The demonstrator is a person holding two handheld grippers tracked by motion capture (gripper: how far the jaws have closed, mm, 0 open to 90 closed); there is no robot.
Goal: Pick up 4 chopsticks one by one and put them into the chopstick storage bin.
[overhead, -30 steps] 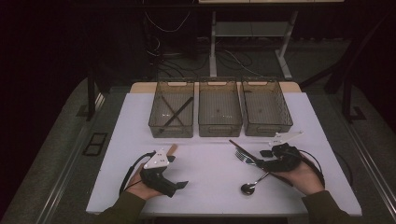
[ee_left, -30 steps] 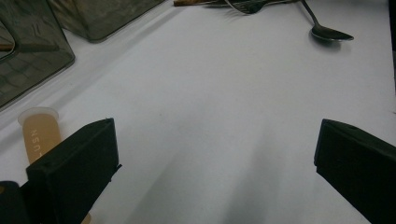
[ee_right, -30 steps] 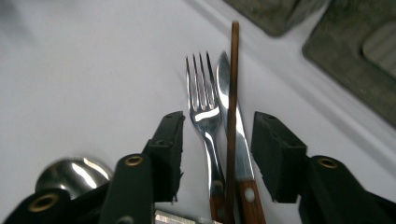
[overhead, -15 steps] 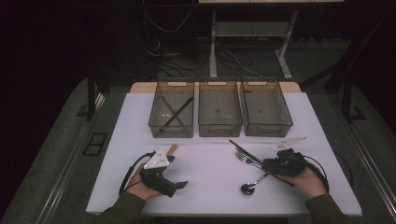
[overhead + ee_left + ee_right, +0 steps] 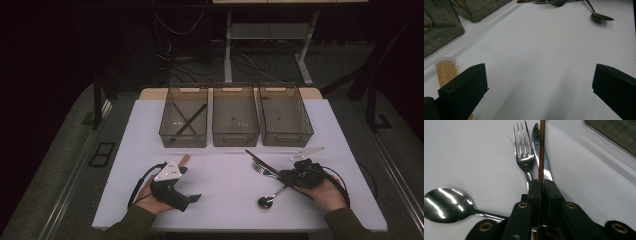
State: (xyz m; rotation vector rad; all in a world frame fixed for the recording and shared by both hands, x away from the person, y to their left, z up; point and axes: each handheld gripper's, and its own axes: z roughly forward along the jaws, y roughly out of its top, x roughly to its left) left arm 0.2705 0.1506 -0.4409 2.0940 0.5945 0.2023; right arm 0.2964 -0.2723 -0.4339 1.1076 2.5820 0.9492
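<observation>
My right gripper (image 5: pixel 542 183) is shut on a thin brown chopstick (image 5: pixel 541 150); its jaws have just been closing with the stick between them. The stick runs on over a fork (image 5: pixel 522 152) and a knife (image 5: pixel 547 170), and a spoon (image 5: pixel 444 205) lies to the left. In the high view the right gripper (image 5: pixel 287 176) sits at the table's front right, with the chopstick (image 5: pixel 257 159) pointing away to the left. My left gripper (image 5: pixel 190 182) rests at the front left, open and holding nothing. A tan cylinder (image 5: pixel 446 71) lies beside its left jaw.
Three clear smoky bins stand in a row at the back of the white table (image 5: pixel 225 200): left bin (image 5: pixel 183 145) with dark sticks crossed inside, middle bin (image 5: pixel 235 144), right bin (image 5: pixel 287 142). The spoon (image 5: pixel 265 201) lies near the front edge.
The right gripper has come a little nearer the front edge, down onto the cutlery, and its jaws have closed on the chopstick. The left hand has stayed still.
</observation>
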